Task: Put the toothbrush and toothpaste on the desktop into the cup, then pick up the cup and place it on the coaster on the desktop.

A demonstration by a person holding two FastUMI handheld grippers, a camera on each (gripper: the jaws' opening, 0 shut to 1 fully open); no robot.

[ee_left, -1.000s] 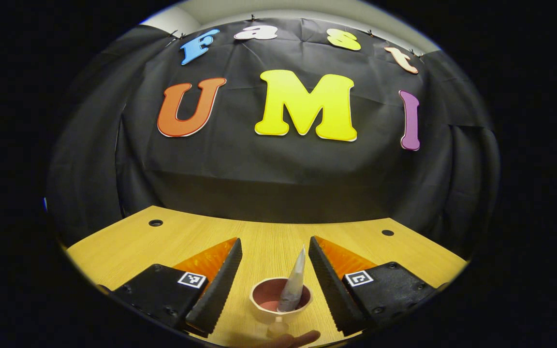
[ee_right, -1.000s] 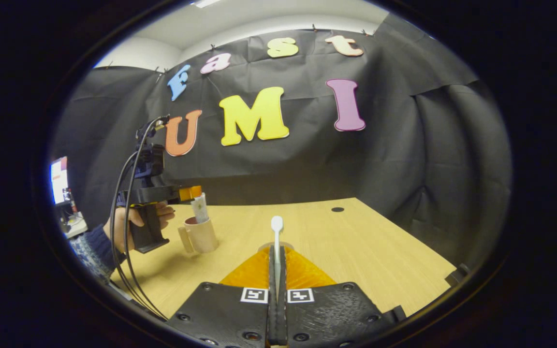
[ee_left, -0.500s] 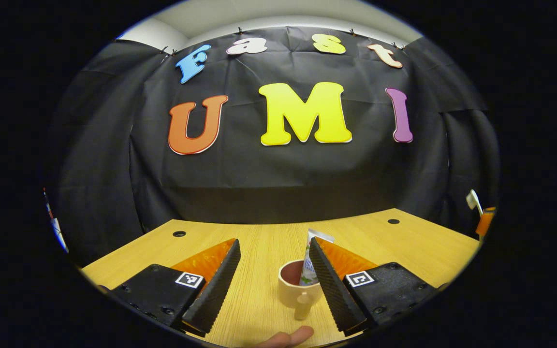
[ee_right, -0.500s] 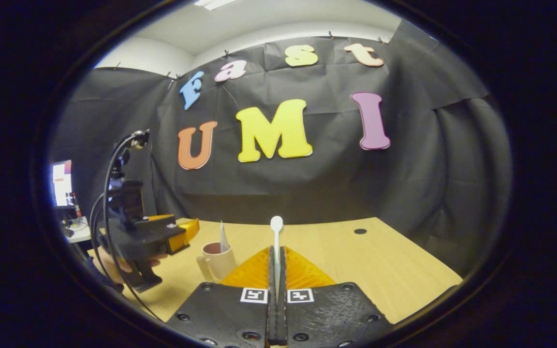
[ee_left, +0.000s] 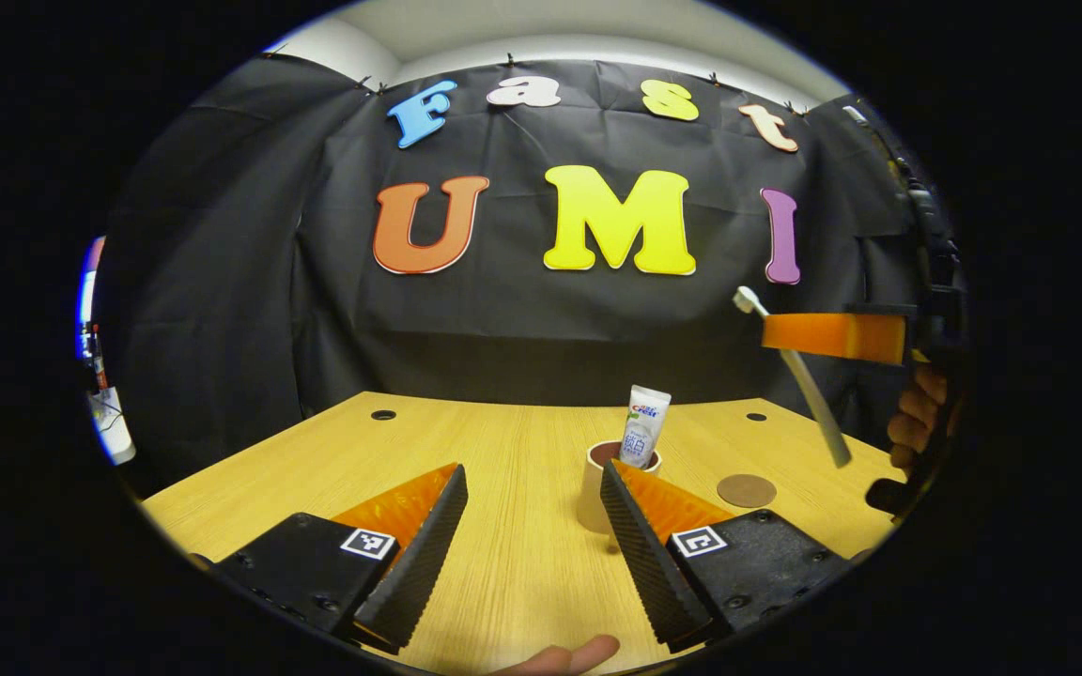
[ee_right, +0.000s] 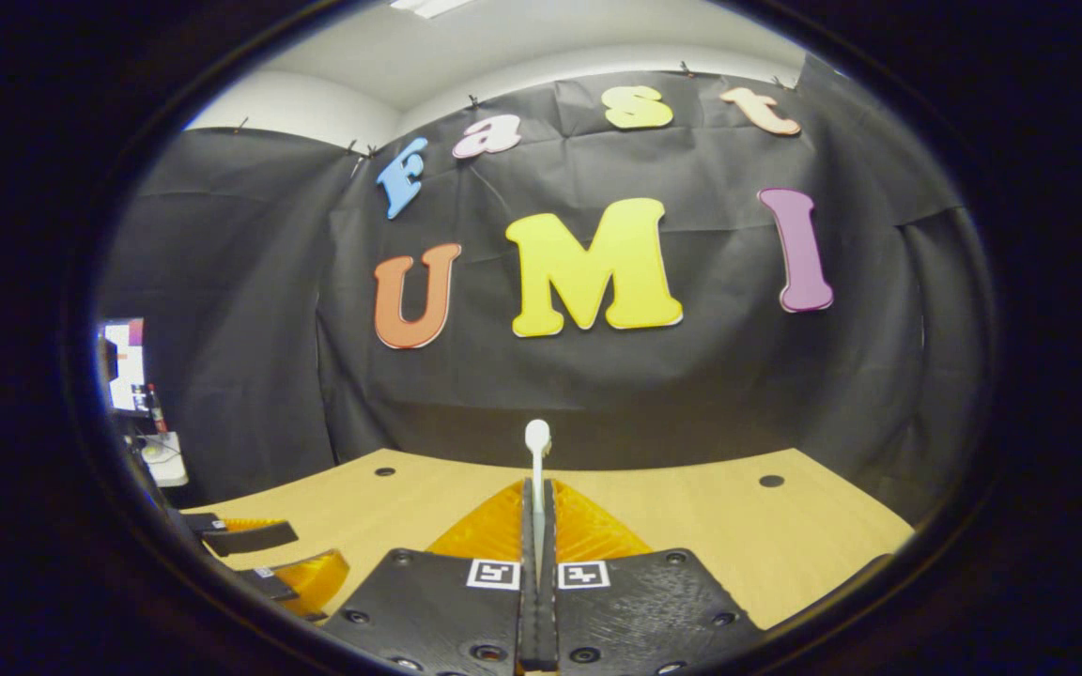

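A: Left gripper (ee_left: 532,526): state?
B: Fingers spread, holding nothing, low over the bench (ee_left: 316,460). The cup (ee_left: 597,488) stands just ahead, partly hidden by one finger. The toothpaste (ee_left: 644,437) stands upright in it; label print too small to make out

A: Further right?
B: The round coaster (ee_left: 746,490) lies near the cup. The right gripper (ee_right: 537,535) has fingers pressed together, pinching the toothbrush (ee_left: 790,371) above the bench, tilted, bristle end (ee_right: 537,437) up

I see the wooden table (ee_left: 522,563) with small dark holes (ee_left: 383,414) near its far edge — and off left, a lit monitor (ee_right: 123,366) on a cluttered side desk (ee_right: 158,460).
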